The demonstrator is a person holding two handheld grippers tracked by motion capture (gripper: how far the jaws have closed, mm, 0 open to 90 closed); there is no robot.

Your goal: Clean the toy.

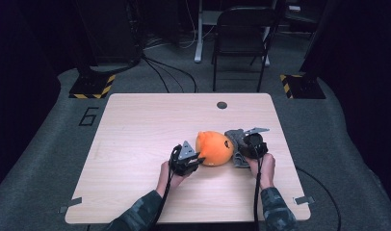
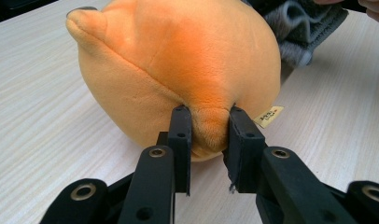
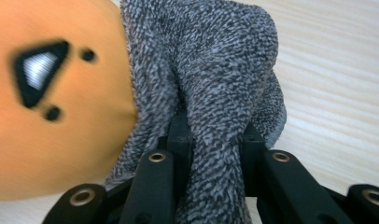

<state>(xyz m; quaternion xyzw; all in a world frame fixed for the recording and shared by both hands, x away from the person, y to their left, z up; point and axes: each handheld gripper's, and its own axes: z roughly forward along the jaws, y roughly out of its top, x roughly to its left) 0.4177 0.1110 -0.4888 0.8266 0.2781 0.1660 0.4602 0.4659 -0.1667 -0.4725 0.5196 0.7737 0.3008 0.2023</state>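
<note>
High view: your left gripper [image 1: 196,160] pinches the orange plush toy [image 1: 214,148]; your right gripper [image 1: 241,143] clamps the grey fuzzy cloth [image 1: 236,137] beside it.

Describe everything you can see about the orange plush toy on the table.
The orange plush toy is a round, soft ball of short fuzzy fabric with a visible seam, a small ear-like nub tipped dark, and a pale sewn-in tag low on its side. Its face has a black triangle with a white centre and two black dots. It rests on the wooden table. The left gripper pinches a fold of its plush between its fingers. A grey fuzzy cloth, held by the right gripper, presses against it.
</note>
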